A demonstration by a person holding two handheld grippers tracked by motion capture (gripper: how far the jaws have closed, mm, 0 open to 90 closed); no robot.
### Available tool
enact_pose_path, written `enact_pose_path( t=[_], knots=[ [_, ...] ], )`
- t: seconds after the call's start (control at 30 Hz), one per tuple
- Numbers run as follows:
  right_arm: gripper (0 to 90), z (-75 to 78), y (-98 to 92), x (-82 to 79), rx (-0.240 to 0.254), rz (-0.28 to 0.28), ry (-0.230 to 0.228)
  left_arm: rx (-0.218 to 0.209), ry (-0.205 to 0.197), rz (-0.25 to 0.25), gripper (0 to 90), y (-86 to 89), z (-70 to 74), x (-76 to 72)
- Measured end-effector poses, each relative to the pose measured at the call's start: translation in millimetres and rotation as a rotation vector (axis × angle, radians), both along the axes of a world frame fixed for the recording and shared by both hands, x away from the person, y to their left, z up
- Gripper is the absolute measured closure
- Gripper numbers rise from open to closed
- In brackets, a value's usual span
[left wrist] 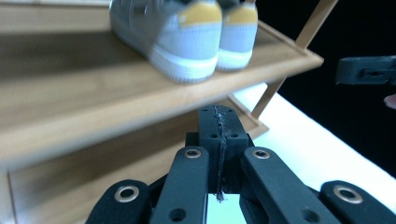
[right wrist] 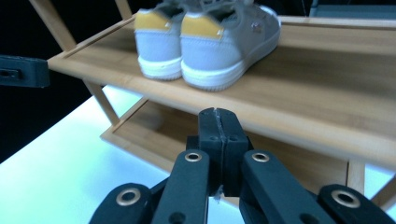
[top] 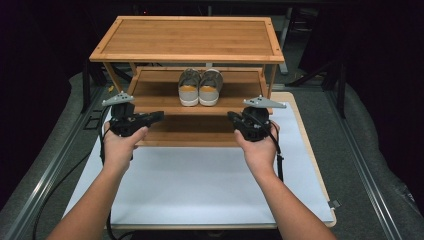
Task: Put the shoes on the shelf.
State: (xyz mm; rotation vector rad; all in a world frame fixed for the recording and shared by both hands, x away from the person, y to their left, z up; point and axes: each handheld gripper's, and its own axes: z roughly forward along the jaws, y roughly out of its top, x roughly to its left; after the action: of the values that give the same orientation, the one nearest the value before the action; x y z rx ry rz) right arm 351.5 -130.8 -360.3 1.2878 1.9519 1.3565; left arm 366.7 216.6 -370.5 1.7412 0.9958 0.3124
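Note:
A pair of grey shoes (top: 200, 87) with yellow heel tabs stands side by side, heels toward me, on the middle shelf (top: 155, 91) of a wooden shoe rack (top: 190, 37). My left gripper (top: 160, 116) is held in front of the rack's lower left part, jaws shut with nothing between them. My right gripper (top: 230, 116) mirrors it at the lower right, also shut and empty. In the left gripper view the shut jaws (left wrist: 219, 120) point below the shelf with the shoes (left wrist: 187, 37). The right gripper view has its shut jaws (right wrist: 218, 122) under the shoes (right wrist: 205, 42).
The rack stands at the far end of a white mat (top: 200, 185) on a wood-edged table. Its top shelf and bottom shelf (top: 190, 130) hold nothing. Dark floor and metal rails flank the table. Each gripper appears at the edge of the other's view (left wrist: 369, 70) (right wrist: 23, 71).

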Motion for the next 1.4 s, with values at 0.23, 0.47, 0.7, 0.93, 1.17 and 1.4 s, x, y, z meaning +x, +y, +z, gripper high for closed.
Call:
enact_pose_path(
  t=[0.23,0.47,0.7,0.93,1.17,1.4],
  knots=[
    [90.0,-18.2,-10.0,-25.9,0.019,0.023,0.018,0.022,0.024,0.001,90.0,20.7,-27.0,-25.1],
    [90.0,-50.5,-19.3,-44.0,0.014,0.026,0.067,0.042,0.055,-0.019,90.0,30.0,-51.7,-44.9],
    [90.0,-81.6,-26.1,-60.4,0.008,0.014,0.094,0.076,0.071,-0.042,90.0,28.1,-72.4,-58.9],
    [90.0,-105.2,-26.6,-70.0,-0.017,0.001,0.096,0.053,0.12,-0.04,90.0,27.2,-107.0,-62.4],
    [90.0,-131.1,-22.2,-76.0,-0.03,0.012,0.089,0.083,0.114,-0.052,90.0,17.4,-125.9,-64.7],
    [90.0,-146.2,-23.9,-74.1,-0.062,0.021,0.097,0.138,0.121,-0.092,89.4,7.8,-141.3,-62.8]
  ],
)
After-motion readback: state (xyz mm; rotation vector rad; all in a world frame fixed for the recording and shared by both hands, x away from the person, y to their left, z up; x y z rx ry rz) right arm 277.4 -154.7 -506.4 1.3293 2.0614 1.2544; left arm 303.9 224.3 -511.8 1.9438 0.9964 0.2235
